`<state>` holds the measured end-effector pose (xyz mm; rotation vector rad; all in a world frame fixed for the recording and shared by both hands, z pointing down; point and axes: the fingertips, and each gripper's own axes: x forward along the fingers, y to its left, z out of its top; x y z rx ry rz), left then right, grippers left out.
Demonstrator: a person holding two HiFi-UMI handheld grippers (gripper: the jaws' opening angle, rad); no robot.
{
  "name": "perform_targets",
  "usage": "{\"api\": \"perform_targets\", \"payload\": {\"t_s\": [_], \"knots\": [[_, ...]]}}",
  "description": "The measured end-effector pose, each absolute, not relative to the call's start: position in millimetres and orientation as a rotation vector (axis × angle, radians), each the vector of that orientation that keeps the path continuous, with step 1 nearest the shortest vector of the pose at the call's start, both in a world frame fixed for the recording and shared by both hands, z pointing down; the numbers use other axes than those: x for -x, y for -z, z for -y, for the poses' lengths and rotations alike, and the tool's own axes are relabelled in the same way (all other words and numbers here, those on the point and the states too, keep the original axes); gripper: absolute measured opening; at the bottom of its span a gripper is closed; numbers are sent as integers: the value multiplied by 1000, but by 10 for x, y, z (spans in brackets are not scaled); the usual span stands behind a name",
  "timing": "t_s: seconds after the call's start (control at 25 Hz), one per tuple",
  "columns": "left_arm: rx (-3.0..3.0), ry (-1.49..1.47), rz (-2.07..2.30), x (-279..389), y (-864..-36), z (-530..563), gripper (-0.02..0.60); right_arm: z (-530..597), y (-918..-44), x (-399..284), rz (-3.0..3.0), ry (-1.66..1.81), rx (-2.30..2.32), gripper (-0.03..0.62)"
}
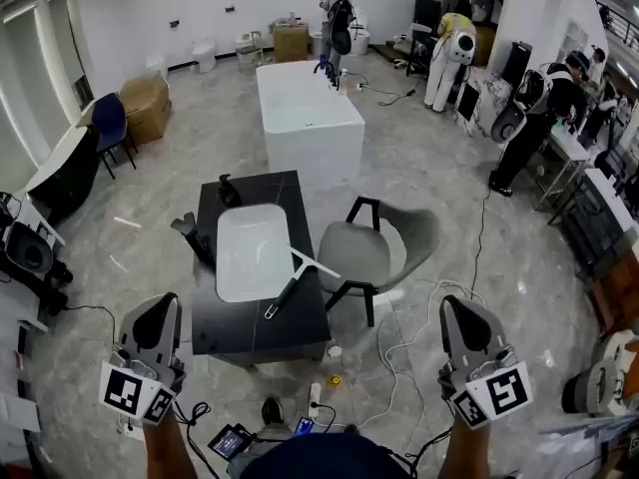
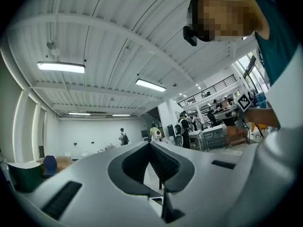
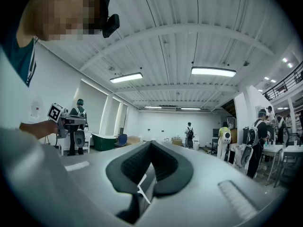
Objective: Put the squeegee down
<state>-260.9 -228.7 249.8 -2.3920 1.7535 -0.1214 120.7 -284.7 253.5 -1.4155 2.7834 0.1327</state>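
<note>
On the dark table (image 1: 260, 332), the squeegee (image 1: 297, 272) lies free of any grip, its blade across the right rim of the white basin (image 1: 245, 252). We hold our left gripper (image 1: 163, 305) and right gripper (image 1: 456, 309) well clear, both clenched on nothing.

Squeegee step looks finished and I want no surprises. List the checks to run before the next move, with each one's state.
1. Squeegee down on the table, beside the sink's right rim: ok.
2. Nothing gripping the squeegee: ok.
3. Left gripper shut and empty: ok.
4. Right gripper shut and empty: ok.
5. Both grippers held apart from the table: ok.
6. Squeegee lying flat and steady: cannot tell, too small in the head view.
</note>
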Motion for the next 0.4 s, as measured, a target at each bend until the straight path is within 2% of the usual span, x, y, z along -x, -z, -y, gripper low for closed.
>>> {"api": "perform_targets", "payload": {"t_s": [0.4], "knots": [[2365, 113, -1771, 2498, -2461, 1904, 5, 2552, -2474, -1325, -2792, -151, 1385, 8]]}}
